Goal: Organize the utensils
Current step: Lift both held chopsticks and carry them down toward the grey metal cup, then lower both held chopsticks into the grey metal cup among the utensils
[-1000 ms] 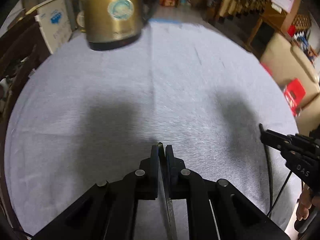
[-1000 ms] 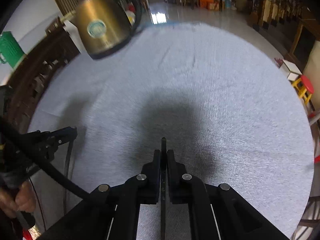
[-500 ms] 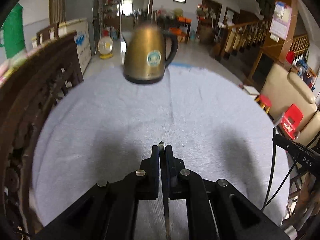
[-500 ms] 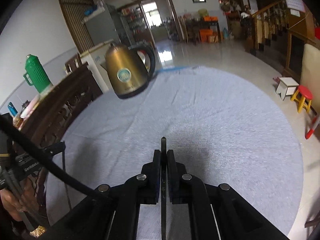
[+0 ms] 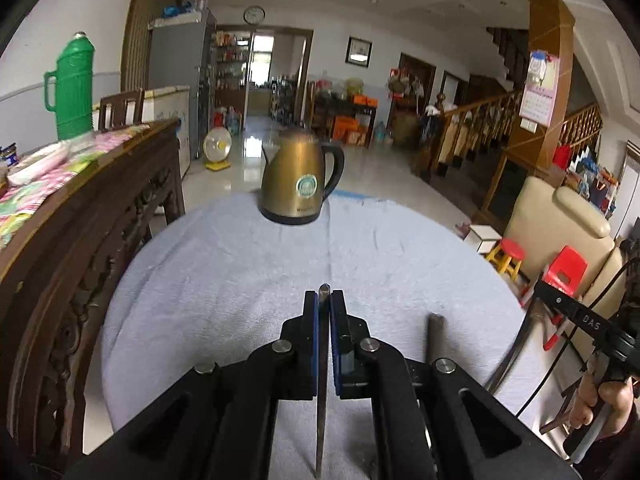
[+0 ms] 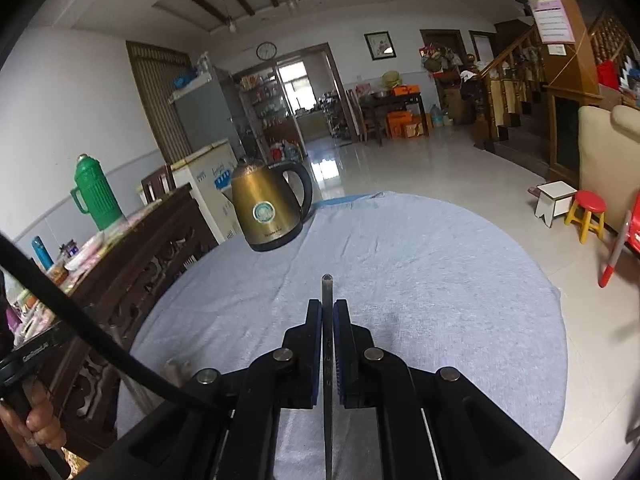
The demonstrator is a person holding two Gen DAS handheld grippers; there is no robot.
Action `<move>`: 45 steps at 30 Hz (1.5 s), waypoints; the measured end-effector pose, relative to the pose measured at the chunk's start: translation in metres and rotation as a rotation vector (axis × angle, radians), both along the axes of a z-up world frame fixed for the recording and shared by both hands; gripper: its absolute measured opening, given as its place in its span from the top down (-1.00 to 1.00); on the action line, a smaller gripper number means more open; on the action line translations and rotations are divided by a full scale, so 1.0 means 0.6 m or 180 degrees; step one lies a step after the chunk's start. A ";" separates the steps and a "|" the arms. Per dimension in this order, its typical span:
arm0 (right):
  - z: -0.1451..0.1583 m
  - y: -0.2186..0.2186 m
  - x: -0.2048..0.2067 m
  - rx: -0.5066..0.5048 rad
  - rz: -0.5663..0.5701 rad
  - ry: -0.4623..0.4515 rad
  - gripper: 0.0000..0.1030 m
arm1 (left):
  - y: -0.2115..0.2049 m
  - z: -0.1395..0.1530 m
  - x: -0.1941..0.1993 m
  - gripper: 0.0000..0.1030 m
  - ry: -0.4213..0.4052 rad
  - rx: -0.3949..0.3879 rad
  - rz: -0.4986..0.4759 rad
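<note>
Left hand-held gripper clamped on a thin metal utensil, held edge-on above the near edge of the grey-clothed desk. Kettle at far edge. Right hand-held gripper likewise clamped on another thin utensil, over near edge.

Beyond the round table, glossy tiled floor, wall clock above doorway, staircase to its right.
</note>
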State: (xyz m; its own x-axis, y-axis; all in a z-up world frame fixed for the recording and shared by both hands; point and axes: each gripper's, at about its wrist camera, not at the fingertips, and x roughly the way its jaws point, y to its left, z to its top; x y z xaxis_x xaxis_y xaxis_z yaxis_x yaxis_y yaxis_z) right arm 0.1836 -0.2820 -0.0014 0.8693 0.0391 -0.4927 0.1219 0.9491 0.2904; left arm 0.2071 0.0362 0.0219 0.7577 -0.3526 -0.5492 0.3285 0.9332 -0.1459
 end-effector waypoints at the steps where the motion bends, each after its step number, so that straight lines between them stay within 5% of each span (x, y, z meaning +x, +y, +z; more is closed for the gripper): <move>1: 0.003 0.001 -0.009 0.0010 0.0004 -0.0030 0.88 | 0.002 0.005 -0.014 0.90 -0.0058 -0.0002 0.0002; 26: 0.146 0.050 -0.140 -0.0075 0.0225 -0.0753 0.88 | -0.001 0.167 -0.189 0.90 -0.0937 -0.0060 -0.0252; 45: 0.208 0.110 -0.194 -0.0176 0.0423 -0.1139 0.88 | -0.013 0.213 -0.246 0.90 -0.1106 -0.0268 -0.0370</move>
State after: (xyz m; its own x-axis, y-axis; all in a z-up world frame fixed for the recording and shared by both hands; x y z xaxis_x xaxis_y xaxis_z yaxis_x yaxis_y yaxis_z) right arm 0.0669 -0.2159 0.1237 0.9759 0.1448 -0.1635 -0.1030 0.9652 0.2404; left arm 0.0597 0.0283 0.1497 0.8460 -0.4802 -0.2318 0.4749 0.8762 -0.0819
